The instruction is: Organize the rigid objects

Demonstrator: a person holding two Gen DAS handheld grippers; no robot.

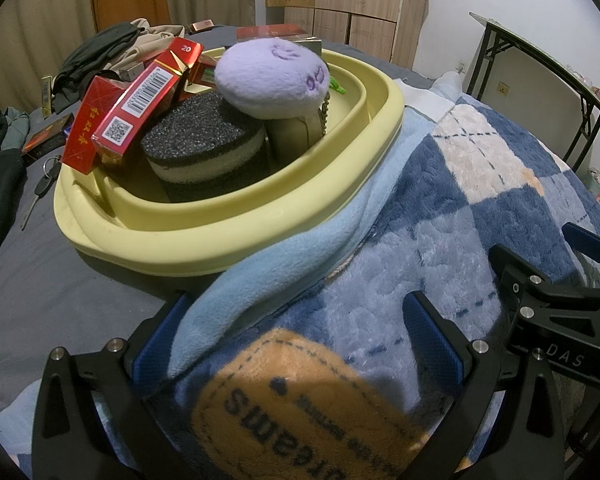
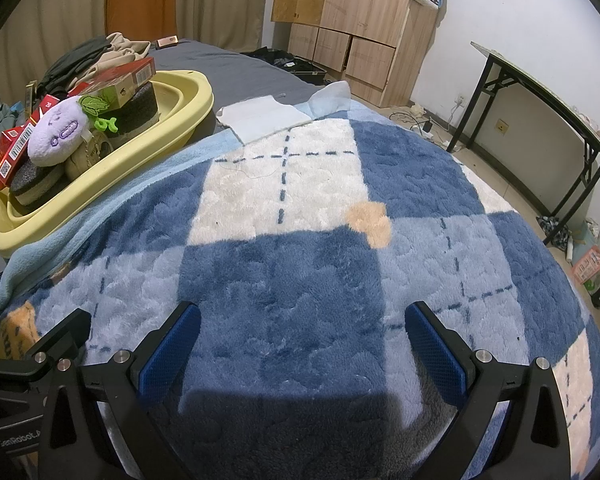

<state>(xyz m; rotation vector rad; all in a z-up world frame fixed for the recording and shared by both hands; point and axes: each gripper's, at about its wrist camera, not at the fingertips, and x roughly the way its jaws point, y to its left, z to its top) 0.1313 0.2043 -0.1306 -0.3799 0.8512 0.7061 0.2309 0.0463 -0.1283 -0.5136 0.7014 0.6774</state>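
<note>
Both the left tongs [image 1: 296,344] and the right tongs [image 2: 302,340] stood open and empty above the blue checked fleece blanket [image 2: 300,264]. The pale yellow plastic basin [image 1: 236,236] on the bed held red cardboard boxes [image 1: 136,108], a round lilac plush toy [image 1: 272,74] and a grey layered sponge [image 1: 204,148].

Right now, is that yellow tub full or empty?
Full. The tub holds red boxes, sponges and a purple plush heaped above its rim.
</note>
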